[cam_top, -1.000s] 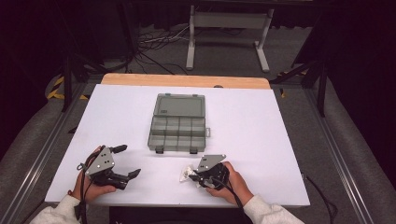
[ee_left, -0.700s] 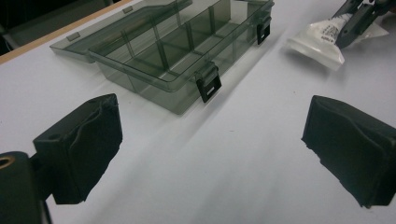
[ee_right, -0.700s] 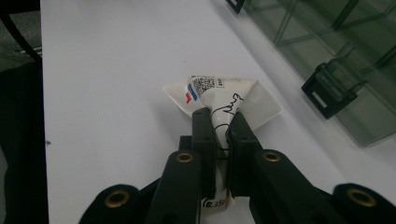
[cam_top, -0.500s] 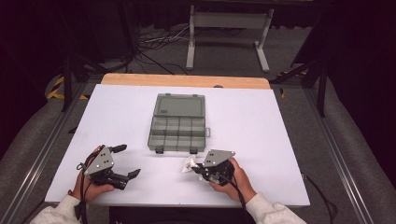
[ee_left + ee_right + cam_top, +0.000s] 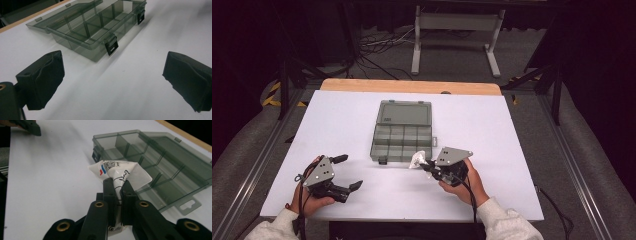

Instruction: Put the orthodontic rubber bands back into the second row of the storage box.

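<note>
My right gripper (image 5: 428, 167) pinches a crumpled white plastic packet (image 5: 120, 173) printed with a small code square, held just off the near edge of the open smoky-grey clear plastic compartment box (image 5: 403, 131) in the middle of the white table (image 5: 512, 135). My left gripper (image 5: 348, 172) rests near the table's front left, jaws spread wide, holding nothing.

One open box (image 5: 403, 132) on the counter (image 5: 512, 130), one white packet (image 5: 120, 173), two hand-held grippers: left (image 5: 346, 172), right (image 5: 426, 165).
</note>
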A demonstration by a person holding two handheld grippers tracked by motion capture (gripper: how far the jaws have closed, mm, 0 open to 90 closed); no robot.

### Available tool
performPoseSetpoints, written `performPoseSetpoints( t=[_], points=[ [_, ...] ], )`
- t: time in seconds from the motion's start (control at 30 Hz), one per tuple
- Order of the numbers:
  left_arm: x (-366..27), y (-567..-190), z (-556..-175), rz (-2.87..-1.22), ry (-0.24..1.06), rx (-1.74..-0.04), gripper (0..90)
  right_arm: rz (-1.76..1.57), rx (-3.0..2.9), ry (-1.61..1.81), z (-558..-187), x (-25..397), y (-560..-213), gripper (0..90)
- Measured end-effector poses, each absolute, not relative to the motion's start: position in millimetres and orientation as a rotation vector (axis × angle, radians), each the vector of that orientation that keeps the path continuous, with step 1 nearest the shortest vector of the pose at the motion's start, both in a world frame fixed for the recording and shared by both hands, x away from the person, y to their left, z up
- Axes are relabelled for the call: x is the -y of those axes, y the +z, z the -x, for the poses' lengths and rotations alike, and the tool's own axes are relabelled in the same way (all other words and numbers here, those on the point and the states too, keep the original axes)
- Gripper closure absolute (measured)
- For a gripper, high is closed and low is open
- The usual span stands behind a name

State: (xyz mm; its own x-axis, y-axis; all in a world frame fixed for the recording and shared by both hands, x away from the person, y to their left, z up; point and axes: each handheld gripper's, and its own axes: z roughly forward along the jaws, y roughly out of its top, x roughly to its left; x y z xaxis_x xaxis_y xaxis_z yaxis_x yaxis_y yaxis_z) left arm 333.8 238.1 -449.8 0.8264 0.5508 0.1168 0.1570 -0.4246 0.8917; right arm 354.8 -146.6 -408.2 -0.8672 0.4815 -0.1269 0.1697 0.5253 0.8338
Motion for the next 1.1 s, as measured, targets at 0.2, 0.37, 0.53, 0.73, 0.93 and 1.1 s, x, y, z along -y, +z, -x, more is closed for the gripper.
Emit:
performPoseSetpoints(
  t=[0.2,0.37,0.53,0.73,0.93,1.1],
  points=[
    [-239,-451,-334,-1.987,0.480,-0.530,4.3,-0.554,-2.374,1.298,-379,138,-396,85.7],
    [-239,-451,-334,-1.986,0.479,-0.529,4.2,-0.605,-2.358,1.312,-401,133,-397,85.6],
    [-239,-452,-335,-1.992,0.473,-0.528,4.5,-0.649,-2.363,1.310,-421,123,-405,85.6],
    [-239,-452,-335,-1.996,0.467,-0.528,4.5,-0.640,-2.404,1.292,-432,113,-417,85.1],
    [-238,-452,-335,-2.001,0.467,-0.525,4.9,-0.640,-2.486,1.301,-436,109,-428,84.8],
    [-237,-453,-335,-2.008,0.465,-0.523,4.9,-0.682,-2.545,1.272,-442,109,-437,83.7]
  ],
)
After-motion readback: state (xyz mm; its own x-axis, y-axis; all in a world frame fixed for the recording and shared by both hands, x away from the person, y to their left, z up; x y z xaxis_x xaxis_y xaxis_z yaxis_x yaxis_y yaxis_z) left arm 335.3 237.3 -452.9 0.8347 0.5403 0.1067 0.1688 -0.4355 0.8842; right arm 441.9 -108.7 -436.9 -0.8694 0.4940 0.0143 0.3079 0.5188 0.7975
